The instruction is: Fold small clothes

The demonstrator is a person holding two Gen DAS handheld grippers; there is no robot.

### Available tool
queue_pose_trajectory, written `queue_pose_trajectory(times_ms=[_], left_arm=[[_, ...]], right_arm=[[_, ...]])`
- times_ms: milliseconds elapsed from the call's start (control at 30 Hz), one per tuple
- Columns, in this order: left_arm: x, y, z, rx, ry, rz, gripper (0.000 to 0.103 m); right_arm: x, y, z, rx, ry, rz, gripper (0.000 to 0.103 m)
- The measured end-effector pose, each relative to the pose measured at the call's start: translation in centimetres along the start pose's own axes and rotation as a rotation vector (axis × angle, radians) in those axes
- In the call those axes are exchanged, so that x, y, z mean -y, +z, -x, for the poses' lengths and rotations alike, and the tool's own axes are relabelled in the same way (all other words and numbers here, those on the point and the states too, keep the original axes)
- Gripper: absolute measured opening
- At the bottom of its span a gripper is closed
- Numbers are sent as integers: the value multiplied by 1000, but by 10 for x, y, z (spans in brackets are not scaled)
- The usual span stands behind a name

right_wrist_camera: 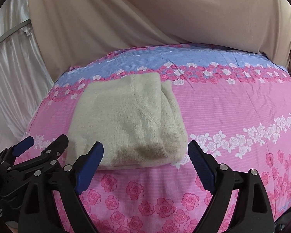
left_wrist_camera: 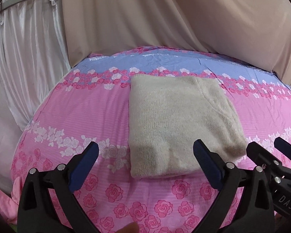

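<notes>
Folded sweater (left_wrist_camera: 176, 124) mid-bedsheet (left_wrist_camera: 77, 116); both tongs (left_wrist_camera: 145, 155) (right_wrist_camera: 145, 155) gaping, short of near edge.

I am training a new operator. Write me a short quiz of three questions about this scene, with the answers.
1. True or false: the left gripper holds the sweater.
2. What lies under the sweater? A) bedsheet B) wooden table C) carpet
3. Fill in: the right gripper is ____.

Key: 1. false, it is open and holds nothing. 2. A, the pink flowered bedsheet. 3. open.
</notes>
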State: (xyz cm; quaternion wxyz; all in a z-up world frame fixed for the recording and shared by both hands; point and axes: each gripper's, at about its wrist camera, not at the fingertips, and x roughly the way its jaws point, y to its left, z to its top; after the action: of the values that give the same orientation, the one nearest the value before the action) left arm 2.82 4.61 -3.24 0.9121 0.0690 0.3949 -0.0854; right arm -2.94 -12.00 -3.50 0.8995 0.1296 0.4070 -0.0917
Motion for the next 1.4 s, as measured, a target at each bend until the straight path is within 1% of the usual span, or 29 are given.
queue_pose_trajectory(times_ms=[133, 267, 467, 567, 733, 833, 1400], left_arm=[[2, -1, 4, 6, 5, 2, 96], [5, -1, 6, 6, 40, -4, 96], [5, -1, 7, 11, 46, -2, 95], [6, 0, 8, 13, 80, -7, 95], [5, 0, 6, -4, 84, -3, 95], [6, -1, 4, -15, 111, -16, 95], [7, -4, 3, -32, 103, -16, 96]], right_arm=[[3, -1, 2, 3, 7, -4, 86], [2, -1, 3, 5, 9, -3, 86], [1, -1, 4, 11, 6, 3, 86], [-2, -1, 4, 11, 0, 13, 86], [-6, 0, 3, 10, -6, 18, 86], [-8, 0, 2, 10, -11, 19, 86], [-9, -1, 2, 7, -12, 14, 86]])
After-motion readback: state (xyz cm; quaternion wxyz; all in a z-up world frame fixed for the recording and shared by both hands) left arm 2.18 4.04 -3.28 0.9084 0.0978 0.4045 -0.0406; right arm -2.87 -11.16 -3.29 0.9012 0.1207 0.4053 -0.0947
